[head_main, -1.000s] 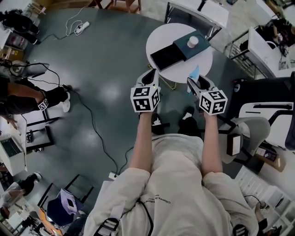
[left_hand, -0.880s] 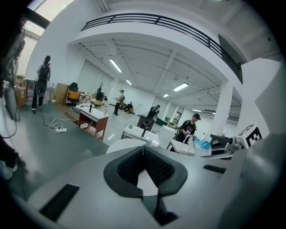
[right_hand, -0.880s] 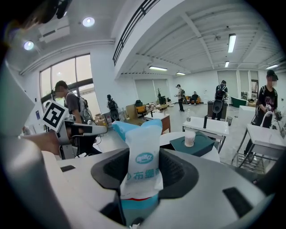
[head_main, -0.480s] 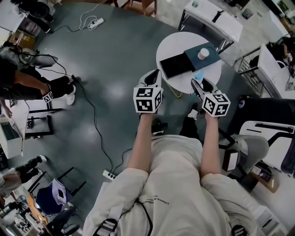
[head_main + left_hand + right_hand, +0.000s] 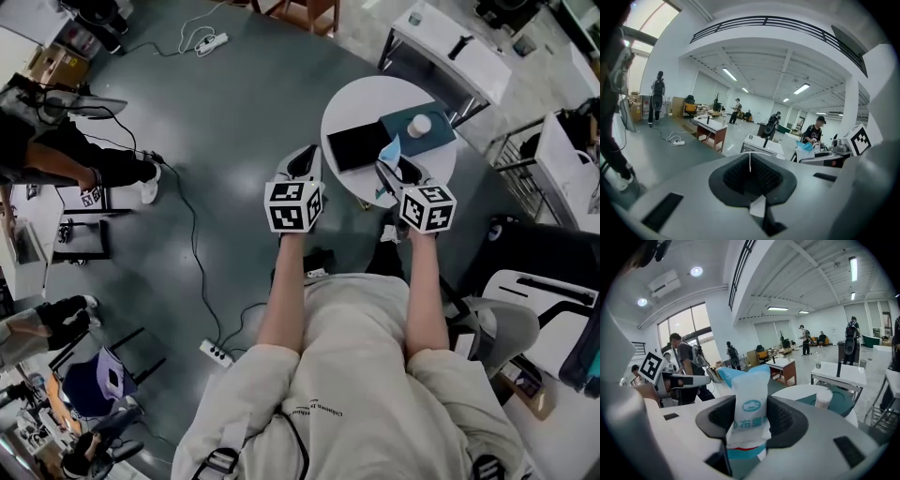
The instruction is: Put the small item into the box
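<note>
The right gripper (image 5: 751,420) has its jaws spread wide and pressed on a small white and blue packet (image 5: 750,399), which fills the gap between the pads. In the right gripper view the packet stands upright. Its long axis runs from 6 to 12 o'clock along the jaws, and its blue end sticks out past the tips, leaning slightly toward 11 o'clock. In the head view the same packet (image 5: 391,150) points toward 12 o'clock from the right gripper (image 5: 387,171) and hangs over the near edge of the round white table (image 5: 375,98).

The box lies on that table, up at 1 o'clock in the head view. It shows an open black half (image 5: 352,145) at its 9 o'clock side and a dark teal half (image 5: 405,139) at its 3 o'clock side. A small white tub (image 5: 420,123) stands on the teal half. The packet's tip is just at 6 o'clock of the seam between the two halves; whether it touches the box I cannot tell.

The left gripper (image 5: 750,176) has its jaws closed together with nothing between them. In the head view it (image 5: 302,161) sits at 9 o'clock of the right one, over the grey floor just off the table's edge
</note>
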A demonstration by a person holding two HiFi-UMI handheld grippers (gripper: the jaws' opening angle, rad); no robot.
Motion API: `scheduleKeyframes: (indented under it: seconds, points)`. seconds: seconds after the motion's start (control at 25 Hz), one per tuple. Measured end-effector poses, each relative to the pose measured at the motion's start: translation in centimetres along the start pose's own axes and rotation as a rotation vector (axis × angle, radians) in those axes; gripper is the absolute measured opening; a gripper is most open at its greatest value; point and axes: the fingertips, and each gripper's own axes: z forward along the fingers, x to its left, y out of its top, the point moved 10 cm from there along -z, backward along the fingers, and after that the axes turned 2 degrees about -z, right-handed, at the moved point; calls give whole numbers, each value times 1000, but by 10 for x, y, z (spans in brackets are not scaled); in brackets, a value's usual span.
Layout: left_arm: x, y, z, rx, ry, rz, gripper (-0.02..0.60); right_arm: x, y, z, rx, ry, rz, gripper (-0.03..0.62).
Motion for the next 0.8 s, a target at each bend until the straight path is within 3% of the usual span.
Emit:
scheduleKeyframes:
  seconds: [0.36, 0.8]
  points:
    - [-16, 2, 51, 8, 107, -45, 21, -56, 29, 44, 43, 121, -10, 219]
    - [-45, 5, 77, 8, 333, -101, 21, -106, 66, 94, 107, 361, -18, 219]
